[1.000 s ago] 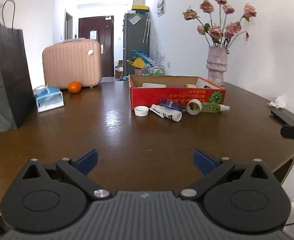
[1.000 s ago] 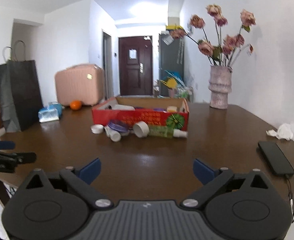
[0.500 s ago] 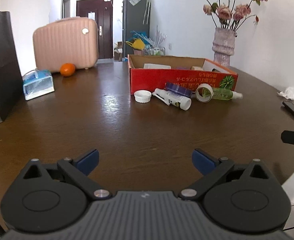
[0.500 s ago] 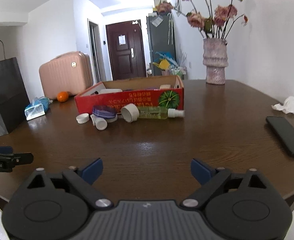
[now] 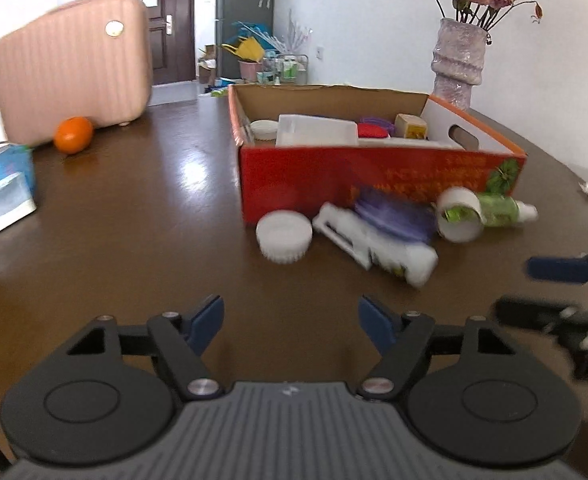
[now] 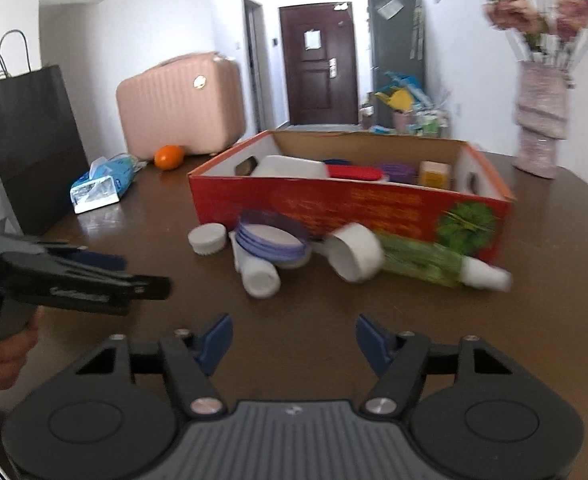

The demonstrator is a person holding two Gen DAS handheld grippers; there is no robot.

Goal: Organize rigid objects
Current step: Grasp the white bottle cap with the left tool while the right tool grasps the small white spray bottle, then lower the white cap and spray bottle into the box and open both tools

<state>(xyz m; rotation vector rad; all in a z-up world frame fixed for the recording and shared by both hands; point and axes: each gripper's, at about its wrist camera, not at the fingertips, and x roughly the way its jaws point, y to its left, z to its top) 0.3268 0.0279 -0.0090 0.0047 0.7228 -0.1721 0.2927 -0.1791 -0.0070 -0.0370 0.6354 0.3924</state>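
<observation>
Five loose things lie on the brown table (image 5: 134, 240) just in front of the red cardboard box (image 5: 313, 184), and both grippers point toward them from the near side. In the left wrist view, the left gripper (image 5: 291, 322) has nothing between its blue pads; the jaws are about half open and are closing. Ahead of it and a little to the right lies the white cap (image 5: 284, 237), and further right the white tube (image 5: 377, 246), whose long axis runs slantwise from the box toward the near right. A purple lid (image 5: 393, 216) leans on the tube, and beyond it lie a white cup (image 5: 459, 220) on its side and a green spray bottle (image 5: 501, 210) along the box wall. The left gripper looks nearer to the cap. In the right wrist view, the right gripper (image 6: 292, 340) is also empty, its jaws half open and closing, tilted down toward the table. The cup (image 6: 357, 252) and the bottle (image 6: 433, 262) lie ahead and to the right, the bottle's long axis nearly across the view with the nozzle to the right, so the right hand seems better placed for these. The left gripper (image 6: 110, 276) shows at the left edge, held level by a hand (image 6: 10, 354).
</observation>
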